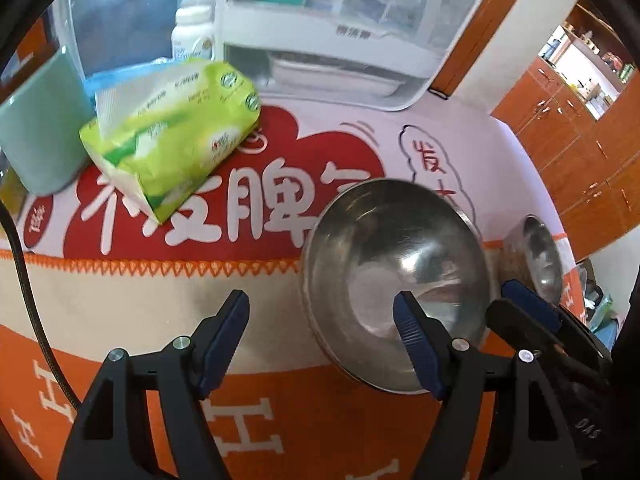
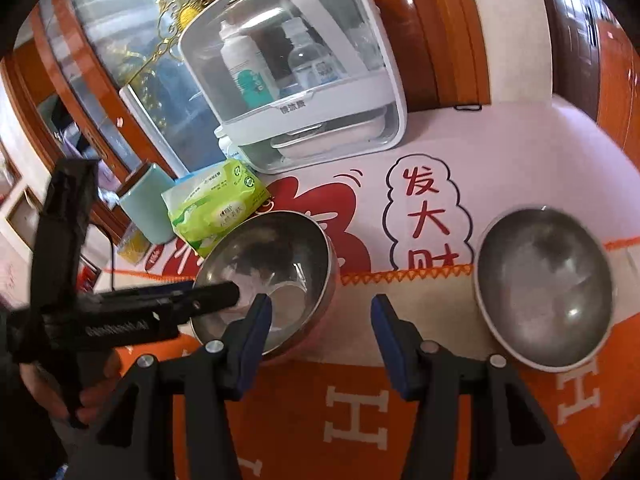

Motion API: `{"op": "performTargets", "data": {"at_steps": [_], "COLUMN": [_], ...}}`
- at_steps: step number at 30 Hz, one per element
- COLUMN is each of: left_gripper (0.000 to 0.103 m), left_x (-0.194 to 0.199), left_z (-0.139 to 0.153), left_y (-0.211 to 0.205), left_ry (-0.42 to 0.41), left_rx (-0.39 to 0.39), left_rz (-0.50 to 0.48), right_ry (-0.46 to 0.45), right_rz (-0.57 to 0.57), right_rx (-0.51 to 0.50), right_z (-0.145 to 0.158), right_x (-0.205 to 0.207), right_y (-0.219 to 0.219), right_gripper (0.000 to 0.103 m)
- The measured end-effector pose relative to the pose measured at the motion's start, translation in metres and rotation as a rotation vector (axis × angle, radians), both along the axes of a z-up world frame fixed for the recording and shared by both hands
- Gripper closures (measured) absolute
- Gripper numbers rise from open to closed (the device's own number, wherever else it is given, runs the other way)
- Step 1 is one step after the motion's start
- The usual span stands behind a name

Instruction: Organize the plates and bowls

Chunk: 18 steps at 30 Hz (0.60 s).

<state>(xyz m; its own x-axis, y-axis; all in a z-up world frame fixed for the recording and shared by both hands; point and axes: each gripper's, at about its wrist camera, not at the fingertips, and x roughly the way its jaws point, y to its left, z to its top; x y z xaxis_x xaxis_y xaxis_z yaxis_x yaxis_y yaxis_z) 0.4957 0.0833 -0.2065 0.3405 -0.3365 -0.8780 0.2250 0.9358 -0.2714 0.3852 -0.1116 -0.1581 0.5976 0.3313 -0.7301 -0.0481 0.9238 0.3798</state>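
Note:
Two empty steel bowls stand on the printed cloth. In the left wrist view the larger-looking bowl (image 1: 396,272) is close in front. My left gripper (image 1: 320,302) is open astride its left rim, with one fingertip (image 1: 404,308) over the inside and the other above the cloth outside. The second bowl (image 1: 536,256) stands further right, with my right gripper (image 1: 512,300) in front of it. In the right wrist view my right gripper (image 2: 320,306) is open over bare cloth between the left bowl (image 2: 272,272) and the right bowl (image 2: 544,288). The left gripper (image 2: 224,294) reaches into the left bowl.
A green tissue pack (image 1: 172,132) and a teal cup (image 1: 40,128) stand at the back left. Behind them are a white pill bottle (image 1: 192,28) and a white cabinet with a clear lid (image 2: 296,80) holding bottles. A hand (image 2: 36,380) grips the left tool's handle. Wooden cupboards line the walls.

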Motion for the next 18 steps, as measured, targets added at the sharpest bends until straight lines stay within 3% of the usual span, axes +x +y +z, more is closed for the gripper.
{"op": "performTargets", "data": {"at_steps": [3,12,18], "left_gripper": [0.03,0.03,0.039], "left_x": [0.002,0.005,0.003], "left_z": [-0.013,-0.032,-0.035], "left_y": [0.001,-0.007,-0.011], "left_ry": [0.036,0.021,-0.003], "left_rx": [-0.034,-0.079,-0.095], "left_rz": [0.004,0.028,0.042], "right_ry": [0.003,0.023,0.023], "right_rz": [0.0,-0.021,-0.021], "right_rx": [0.018,0.068,0.111], "right_z": [-0.006,-0.02,-0.024], "right_x": [0.001,0.004,0.004], "right_y": [0.0,-0.002,-0.005], "right_gripper": [0.051,0.051,0.057]}}
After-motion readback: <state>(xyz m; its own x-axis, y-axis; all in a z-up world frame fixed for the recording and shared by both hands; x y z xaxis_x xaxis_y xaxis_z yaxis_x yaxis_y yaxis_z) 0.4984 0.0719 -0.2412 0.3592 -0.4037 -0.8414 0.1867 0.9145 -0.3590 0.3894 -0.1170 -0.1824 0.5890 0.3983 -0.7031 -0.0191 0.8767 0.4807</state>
